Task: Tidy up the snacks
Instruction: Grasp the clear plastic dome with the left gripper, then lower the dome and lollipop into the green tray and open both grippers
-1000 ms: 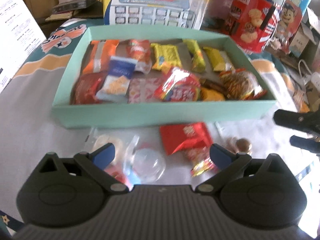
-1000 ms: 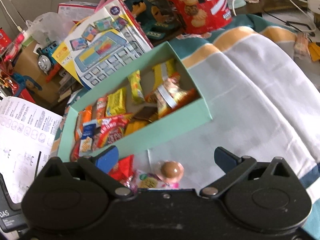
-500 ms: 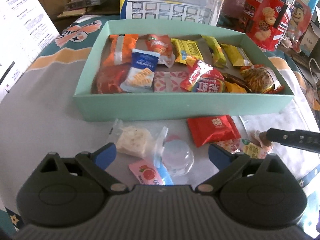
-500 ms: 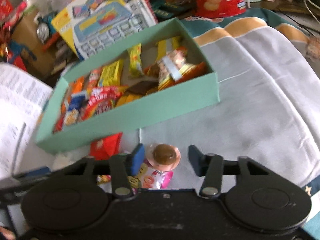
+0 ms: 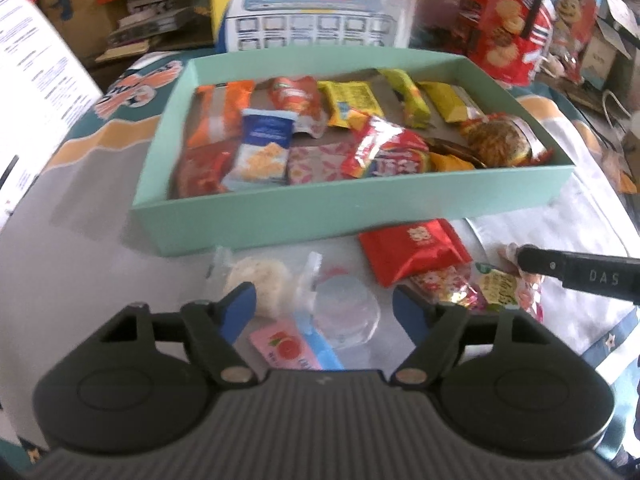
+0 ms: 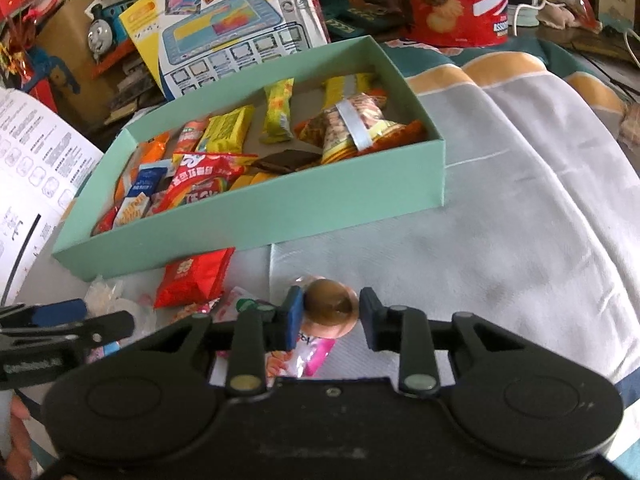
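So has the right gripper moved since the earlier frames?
Yes. In the left wrist view the right gripper has come in leftward to the loose snacks in front of the green box. Its jaws have just been closing around the round brown sweet.

Behind the table we see a red biscuit tin [image 6: 452,0] with a flag on its side, and left of it a toy box [image 6: 236,36] printed with a keyboard. Further left stands a blue toy train [image 6: 102,32] with a grey face. A white printed sheet [image 5: 36,80] leans at the left edge. A grey cloth [image 6: 520,208] covers the table.
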The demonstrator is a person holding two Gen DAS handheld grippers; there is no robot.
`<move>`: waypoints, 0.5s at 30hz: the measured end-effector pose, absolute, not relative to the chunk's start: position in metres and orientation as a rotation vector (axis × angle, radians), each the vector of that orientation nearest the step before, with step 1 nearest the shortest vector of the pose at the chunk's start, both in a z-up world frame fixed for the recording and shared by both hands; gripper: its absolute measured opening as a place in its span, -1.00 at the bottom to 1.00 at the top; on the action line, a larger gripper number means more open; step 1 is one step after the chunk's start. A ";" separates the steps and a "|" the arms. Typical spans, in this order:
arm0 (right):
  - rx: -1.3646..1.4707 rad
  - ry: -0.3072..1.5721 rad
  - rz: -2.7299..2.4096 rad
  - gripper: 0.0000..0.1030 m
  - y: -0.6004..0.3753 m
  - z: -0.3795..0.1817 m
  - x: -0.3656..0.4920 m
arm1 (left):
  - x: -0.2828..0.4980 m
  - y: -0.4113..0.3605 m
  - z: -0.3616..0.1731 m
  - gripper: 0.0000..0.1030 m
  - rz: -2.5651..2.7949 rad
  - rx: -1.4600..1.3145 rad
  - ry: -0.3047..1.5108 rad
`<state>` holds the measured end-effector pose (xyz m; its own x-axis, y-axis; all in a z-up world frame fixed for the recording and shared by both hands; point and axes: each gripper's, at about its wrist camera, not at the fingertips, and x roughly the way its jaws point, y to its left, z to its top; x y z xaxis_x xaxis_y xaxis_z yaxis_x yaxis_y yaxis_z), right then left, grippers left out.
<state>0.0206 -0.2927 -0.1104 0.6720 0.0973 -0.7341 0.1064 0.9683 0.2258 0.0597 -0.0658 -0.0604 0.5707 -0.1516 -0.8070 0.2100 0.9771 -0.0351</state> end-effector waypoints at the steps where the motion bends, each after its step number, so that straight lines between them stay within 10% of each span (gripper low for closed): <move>1: 0.267 0.835 -0.006 -0.42 -0.293 -0.110 0.020 | 0.061 -0.069 -0.062 0.40 -0.217 0.077 0.941; 4: 0.268 0.833 -0.006 -0.42 -0.294 -0.111 0.021 | 0.059 -0.077 -0.063 0.20 -0.233 0.105 0.930; 6: 0.265 0.830 -0.009 -0.42 -0.293 -0.111 0.020 | 0.059 -0.084 -0.066 -0.39 -0.254 0.126 0.941; 15: 0.323 0.826 -0.027 -0.43 -0.303 -0.106 0.013 | 0.057 -0.072 -0.065 -0.38 -0.269 0.043 0.969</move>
<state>0.0133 -0.3035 -0.1065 0.6801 0.1016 -0.7261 0.1485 0.9507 0.2722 0.0571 -0.0719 -0.0652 0.5360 -0.2068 -0.8185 0.2448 0.9659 -0.0838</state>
